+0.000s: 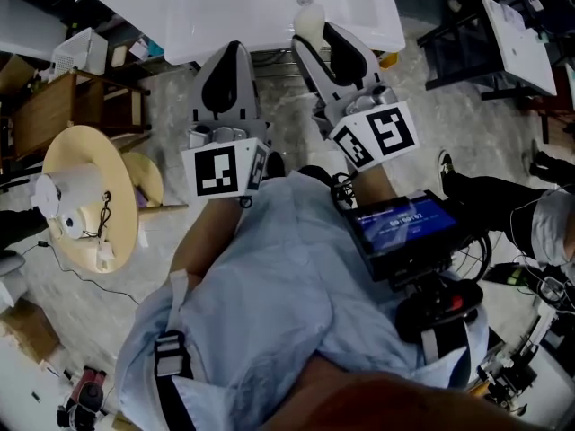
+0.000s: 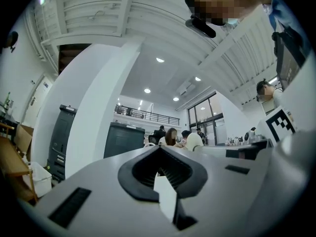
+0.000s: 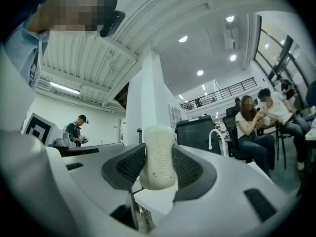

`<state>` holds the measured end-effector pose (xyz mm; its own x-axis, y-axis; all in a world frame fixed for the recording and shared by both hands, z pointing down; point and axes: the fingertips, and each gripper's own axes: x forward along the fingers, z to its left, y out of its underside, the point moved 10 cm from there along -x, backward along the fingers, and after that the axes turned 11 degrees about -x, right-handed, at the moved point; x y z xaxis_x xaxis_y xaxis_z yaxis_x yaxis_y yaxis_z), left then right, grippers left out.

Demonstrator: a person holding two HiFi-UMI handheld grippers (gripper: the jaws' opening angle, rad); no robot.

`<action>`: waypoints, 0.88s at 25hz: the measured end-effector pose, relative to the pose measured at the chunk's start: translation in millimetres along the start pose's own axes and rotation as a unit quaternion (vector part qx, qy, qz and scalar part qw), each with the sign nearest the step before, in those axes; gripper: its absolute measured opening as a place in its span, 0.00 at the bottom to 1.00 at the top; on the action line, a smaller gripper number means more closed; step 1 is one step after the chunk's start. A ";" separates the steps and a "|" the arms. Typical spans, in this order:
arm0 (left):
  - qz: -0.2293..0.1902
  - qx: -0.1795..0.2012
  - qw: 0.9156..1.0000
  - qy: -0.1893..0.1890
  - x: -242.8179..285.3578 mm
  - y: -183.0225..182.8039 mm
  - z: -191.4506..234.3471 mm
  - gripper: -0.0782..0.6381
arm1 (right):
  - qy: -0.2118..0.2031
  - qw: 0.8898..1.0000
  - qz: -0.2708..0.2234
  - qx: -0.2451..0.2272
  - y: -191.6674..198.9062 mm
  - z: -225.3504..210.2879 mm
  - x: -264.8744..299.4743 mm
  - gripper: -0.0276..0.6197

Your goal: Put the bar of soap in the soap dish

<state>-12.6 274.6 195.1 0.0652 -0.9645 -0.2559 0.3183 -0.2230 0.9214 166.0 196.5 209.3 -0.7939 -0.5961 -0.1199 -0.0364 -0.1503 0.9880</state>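
Light-blue shirt (image 1: 269,285) fills the bottom of the head view, with a lit screen (image 1: 400,225) strapped at its right side. Beyond it both tools point at the near edge of a white top (image 1: 225,12). The right gripper (image 1: 321,39) is clamped on the soap (image 3: 158,154), which stands on end between the ribbed pads and sticks out past their tips. In the head view the soap (image 1: 310,16) lies just over that near edge. The left gripper (image 2: 160,167) has its pads together with nothing held, and its tip reaches the same edge. A strip of bare floor separates the two. A round wooden table (image 1: 81,151) crowds the left, and a chair (image 1: 517,39) stands well off to the right.
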 end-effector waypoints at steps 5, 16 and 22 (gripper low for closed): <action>0.003 -0.004 1.000 0.001 18.3 2.6 21.6 0.12 | 0.005 1.000 0.003 -0.004 3.8 -6.9 23.9 0.33; 0.010 -0.006 1.000 -0.010 63.9 18.1 55.1 0.12 | 0.005 1.000 0.010 -0.009 22.6 -33.2 70.3 0.33; 0.019 -0.004 1.000 -0.016 111.7 33.8 68.5 0.12 | 0.001 1.000 0.014 0.004 37.2 -72.5 106.8 0.33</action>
<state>-59.4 149.6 217.8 0.0470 -0.9764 -0.2108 0.3231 -0.1848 0.9282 123.9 70.1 226.2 -0.7931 -0.6021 -0.0921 -0.0184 -0.1274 0.9917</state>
